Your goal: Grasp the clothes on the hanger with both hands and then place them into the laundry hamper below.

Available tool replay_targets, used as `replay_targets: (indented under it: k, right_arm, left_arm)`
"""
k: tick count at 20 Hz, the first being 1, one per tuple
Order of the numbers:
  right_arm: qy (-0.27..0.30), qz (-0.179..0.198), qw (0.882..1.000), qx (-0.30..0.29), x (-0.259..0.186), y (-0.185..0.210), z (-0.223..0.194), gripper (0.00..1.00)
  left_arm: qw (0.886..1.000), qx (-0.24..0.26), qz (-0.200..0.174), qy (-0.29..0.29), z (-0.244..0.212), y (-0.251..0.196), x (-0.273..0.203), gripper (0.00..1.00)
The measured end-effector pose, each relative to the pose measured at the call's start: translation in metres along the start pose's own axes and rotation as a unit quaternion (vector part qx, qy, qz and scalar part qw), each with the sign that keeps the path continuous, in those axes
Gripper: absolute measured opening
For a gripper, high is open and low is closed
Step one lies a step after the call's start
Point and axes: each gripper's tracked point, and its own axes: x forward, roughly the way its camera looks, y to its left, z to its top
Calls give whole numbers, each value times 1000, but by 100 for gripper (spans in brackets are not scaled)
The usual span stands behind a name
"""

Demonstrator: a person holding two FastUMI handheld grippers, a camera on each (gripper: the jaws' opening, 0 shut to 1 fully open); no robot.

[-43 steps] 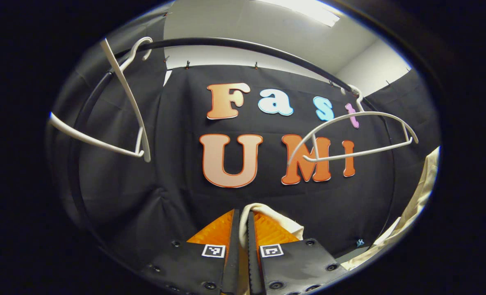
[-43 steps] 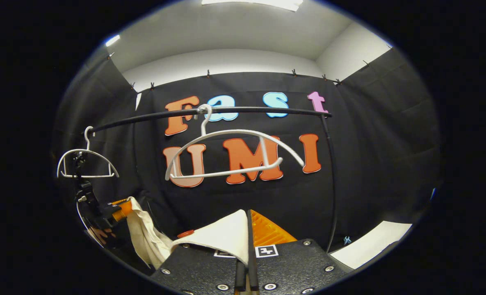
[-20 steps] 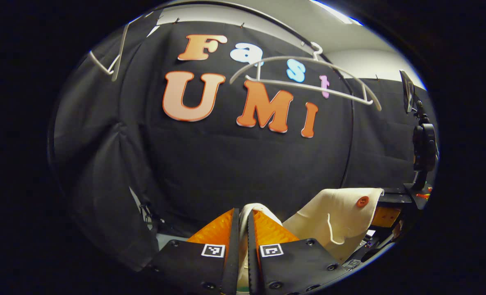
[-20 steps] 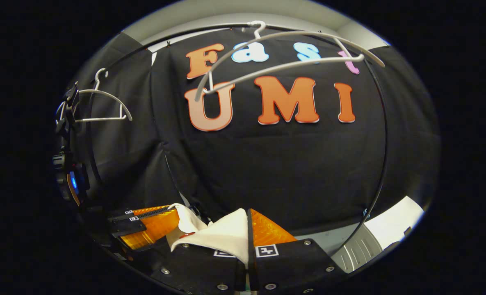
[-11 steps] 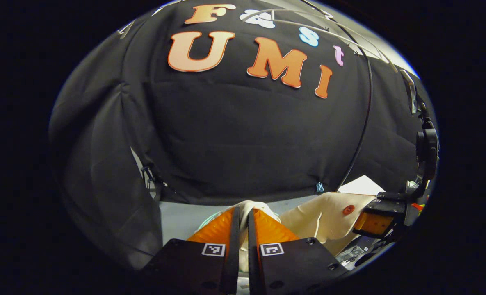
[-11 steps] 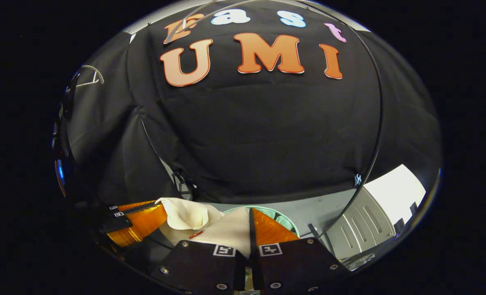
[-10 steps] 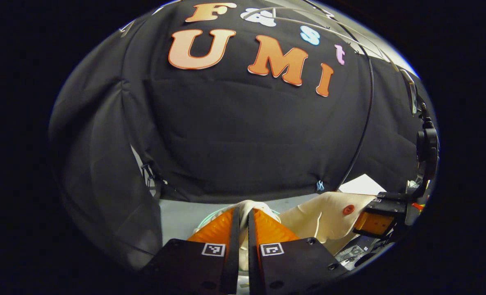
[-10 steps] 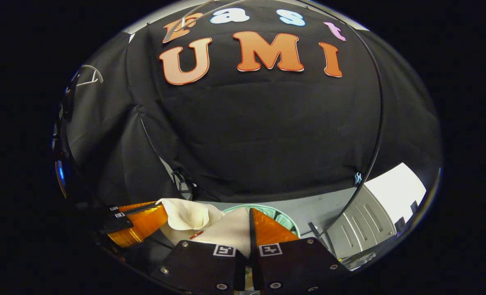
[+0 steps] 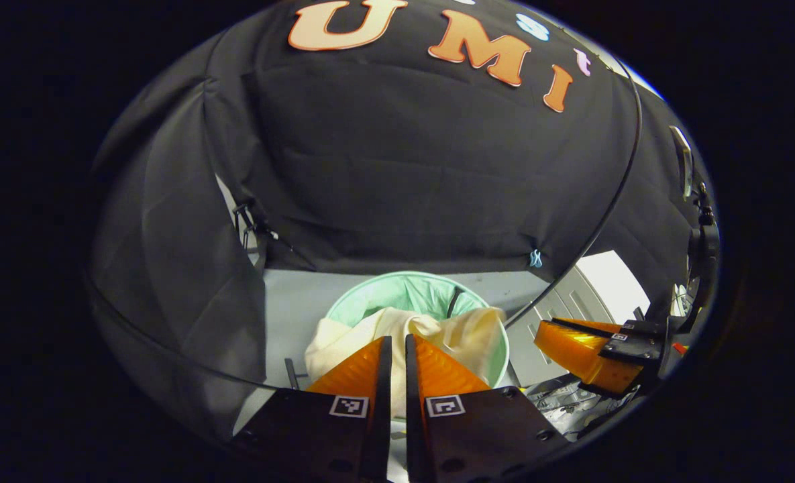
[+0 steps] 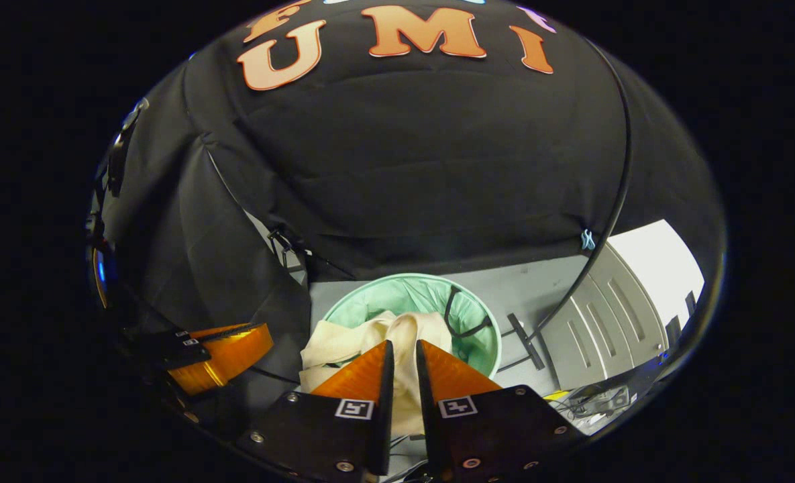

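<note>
Your left gripper (image 9: 394,349) sits nearest in its own view, with its fingers close together. You cannot tell from here whether they still pinch fabric or whether the cream showing in the slit is cloth lying beyond them. Your right gripper (image 10: 402,352) has its fingers parted a little with nothing caught between them. A second ago they were pressed onto a fold.

Just past both sets of tips, at 12 o'clock and below you, the cream garment (image 9: 464,335) lies in the mint-green laundry hamper (image 9: 431,288). Its long axis runs 9 to 3 across the near rim, and a flap spills over the edge toward 8 o'clock. The left gripper looks the closer of the two to that overhang, so the tuck-in would probably fall to it.

Beyond the hamper is the grey floor (image 9: 290,295), then the black rack pole (image 9: 598,221) curving up at 2 o'clock. Half a second ago the cloth hung stretched between your two grippers above the hamper. Now it has dropped in, and both views tilt further down.
</note>
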Motion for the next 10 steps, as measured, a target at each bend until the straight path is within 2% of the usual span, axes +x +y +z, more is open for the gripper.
replay_targets:
  k: [3,4,5,6,7,8,9,10]
  right_arm:
    - [8,-6,1000,7,-5,-9,-12,35]
    - [7,-12,1000,10,-7,-12,-15,34]
    - [7,-13,1000,15,-8,-14,-18,50]
    - [8,-15,1000,20,-6,-16,-20,63]
    - [12,-14,999,26,-4,-17,-22,67]
    - [16,-13,999,33,-6,-16,-24,77]
    - [18,-11,999,40,-9,-13,-26,85]
    - [19,-10,999,44,-11,-12,-26,87]
  left_arm:
    - [1000,-8,3,19,-20,6,1,17]
    - [1000,-13,0,23,-23,3,1,17]
    - [999,-18,-3,28,-26,2,-2,17]
    - [999,-23,1,30,-28,4,-3,24]
    - [999,-26,1,35,-33,5,-2,29]
    - [999,-26,4,42,-37,7,-2,35]
    - [998,-28,2,49,-42,8,-2,48]
    - [998,-31,-2,54,-46,7,-3,59]
